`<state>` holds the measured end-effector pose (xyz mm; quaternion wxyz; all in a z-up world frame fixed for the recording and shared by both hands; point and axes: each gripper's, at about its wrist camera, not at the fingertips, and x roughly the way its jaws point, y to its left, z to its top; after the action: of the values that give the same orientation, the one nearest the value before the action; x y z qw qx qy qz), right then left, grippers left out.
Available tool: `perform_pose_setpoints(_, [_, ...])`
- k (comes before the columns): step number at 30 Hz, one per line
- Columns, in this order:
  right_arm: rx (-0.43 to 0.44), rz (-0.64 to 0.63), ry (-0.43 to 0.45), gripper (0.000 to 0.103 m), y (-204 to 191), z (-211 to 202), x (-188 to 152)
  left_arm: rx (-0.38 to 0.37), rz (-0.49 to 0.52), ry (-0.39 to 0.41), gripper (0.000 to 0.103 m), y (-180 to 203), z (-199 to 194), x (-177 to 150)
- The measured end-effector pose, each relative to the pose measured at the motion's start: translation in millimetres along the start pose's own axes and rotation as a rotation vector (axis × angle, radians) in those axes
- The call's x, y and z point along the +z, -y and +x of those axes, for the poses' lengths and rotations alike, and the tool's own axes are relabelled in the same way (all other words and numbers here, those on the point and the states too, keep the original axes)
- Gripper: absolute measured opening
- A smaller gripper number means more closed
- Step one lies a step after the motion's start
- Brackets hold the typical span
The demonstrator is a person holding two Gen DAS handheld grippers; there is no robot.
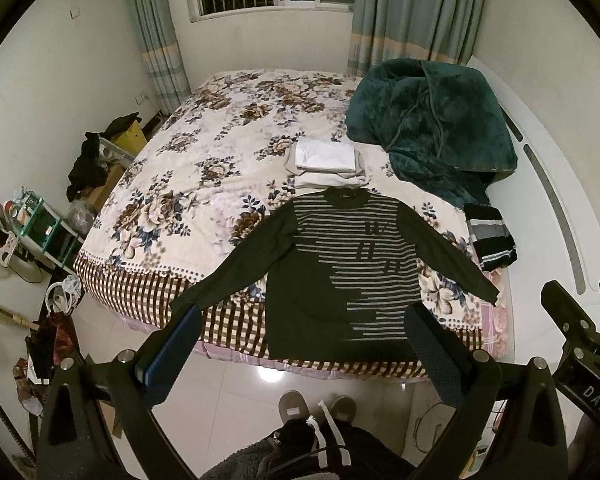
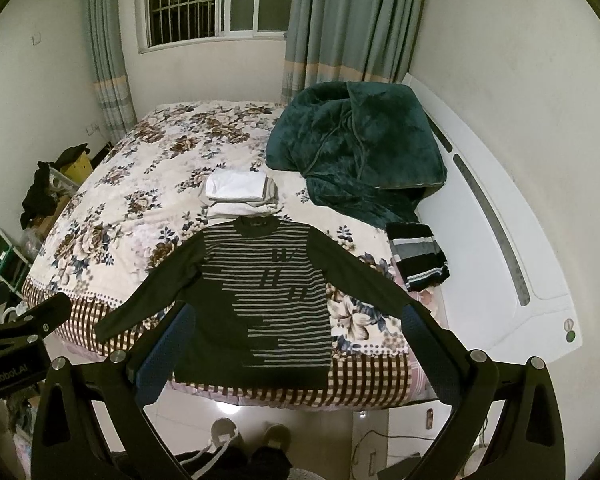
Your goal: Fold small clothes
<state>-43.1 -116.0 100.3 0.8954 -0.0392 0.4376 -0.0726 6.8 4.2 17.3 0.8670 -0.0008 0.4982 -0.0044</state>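
Observation:
A dark sweater with grey stripes [image 1: 340, 264] [image 2: 260, 304] lies flat on the floral bed, sleeves spread, hem at the near edge. Behind its collar sits a stack of folded white clothes [image 1: 326, 162] [image 2: 240, 194]. A folded black-and-grey striped garment [image 1: 490, 238] [image 2: 418, 256] lies to the right. My left gripper [image 1: 304, 320] hovers open above the sweater's hem with nothing between its fingers. My right gripper [image 2: 296, 320] is open too, held above the hem and empty. Each gripper shows at the edge of the other's view.
A crumpled dark green blanket [image 1: 432, 128] [image 2: 356, 148] fills the bed's far right. A white headboard [image 2: 500, 232] runs along the right. Shelves and clutter [image 1: 40, 220] stand on the floor at left. A person's slippered feet [image 1: 316, 404] stand on the tiled floor below the bed's edge.

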Motion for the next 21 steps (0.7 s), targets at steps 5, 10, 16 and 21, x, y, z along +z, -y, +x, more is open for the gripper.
perform_pose_setpoints(5, [0.001, 0.000, 0.001, 0.103, -1, -1, 0, 0.000, 0.000, 0.004, 0.103, 0, -1, 1])
perform_pose_setpoints(10, [0.010, -0.003, 0.002, 0.103, 1, -1, 10, 0.002, 0.000, 0.007, 0.103, 0, -3, 9])
perform_pose_setpoints(16, [0.014, -0.002, 0.004, 0.103, 0, -1, 11, 0.002, 0.002, 0.010, 0.103, 1, -3, 11])
perform_pose_setpoints(21, [0.014, -0.003, 0.004, 0.103, 0, -2, 11, 0.003, 0.002, 0.016, 0.103, 2, -4, 14])
